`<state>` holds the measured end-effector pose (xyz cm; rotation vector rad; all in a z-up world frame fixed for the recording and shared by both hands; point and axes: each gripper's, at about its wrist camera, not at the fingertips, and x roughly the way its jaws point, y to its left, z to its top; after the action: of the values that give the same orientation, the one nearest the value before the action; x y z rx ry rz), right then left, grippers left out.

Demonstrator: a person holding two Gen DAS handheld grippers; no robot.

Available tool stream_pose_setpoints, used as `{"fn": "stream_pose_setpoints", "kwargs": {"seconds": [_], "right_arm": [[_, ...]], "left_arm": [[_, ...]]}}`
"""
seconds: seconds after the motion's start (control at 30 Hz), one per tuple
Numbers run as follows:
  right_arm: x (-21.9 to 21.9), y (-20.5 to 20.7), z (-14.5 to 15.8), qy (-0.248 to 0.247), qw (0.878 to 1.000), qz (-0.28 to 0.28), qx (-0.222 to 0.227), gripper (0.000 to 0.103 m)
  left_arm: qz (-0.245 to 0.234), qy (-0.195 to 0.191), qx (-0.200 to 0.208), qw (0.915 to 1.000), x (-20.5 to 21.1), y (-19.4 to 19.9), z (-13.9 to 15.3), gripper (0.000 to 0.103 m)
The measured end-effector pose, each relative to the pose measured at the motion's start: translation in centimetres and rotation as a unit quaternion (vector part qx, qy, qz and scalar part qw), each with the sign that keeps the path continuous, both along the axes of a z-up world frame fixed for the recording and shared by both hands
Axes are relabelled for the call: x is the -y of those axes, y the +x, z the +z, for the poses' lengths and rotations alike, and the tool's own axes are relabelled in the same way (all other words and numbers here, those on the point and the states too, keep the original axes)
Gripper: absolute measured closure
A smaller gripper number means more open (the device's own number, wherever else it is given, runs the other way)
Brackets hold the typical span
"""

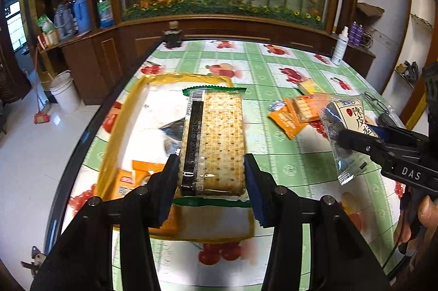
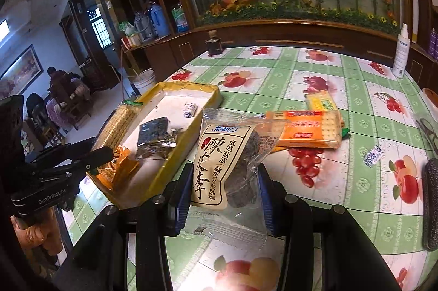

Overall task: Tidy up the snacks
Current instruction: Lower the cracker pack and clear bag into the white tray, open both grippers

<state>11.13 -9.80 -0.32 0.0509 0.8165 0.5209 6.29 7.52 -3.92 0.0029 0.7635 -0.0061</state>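
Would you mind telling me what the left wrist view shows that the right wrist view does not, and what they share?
Only the left wrist view shows the green-edged cracker pack face-on between the left gripper pads. Only the right wrist view shows the blue-patterned sachet on the tablecloth and seated people in the far room. Both show the yellow tray, the orange cracker packs and the plum packet in the right gripper.

The cracker pack hides much of the yellow tray's floor; an orange packet there sits half behind the left tongs.
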Motion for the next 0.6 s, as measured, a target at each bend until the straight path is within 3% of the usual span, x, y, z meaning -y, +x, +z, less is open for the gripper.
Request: {"fn": "stream_pose_setpoints", "kwargs": {"seconds": [0.6], "right_arm": [[-10.7, 1.6, 0.2, 0.004, 0.997, 0.08, 0.001, 0.059]], "left_arm": [[0.06, 0.001, 0.0, 0.9982, -5.4, 0.0, -0.7, 0.058]]}}
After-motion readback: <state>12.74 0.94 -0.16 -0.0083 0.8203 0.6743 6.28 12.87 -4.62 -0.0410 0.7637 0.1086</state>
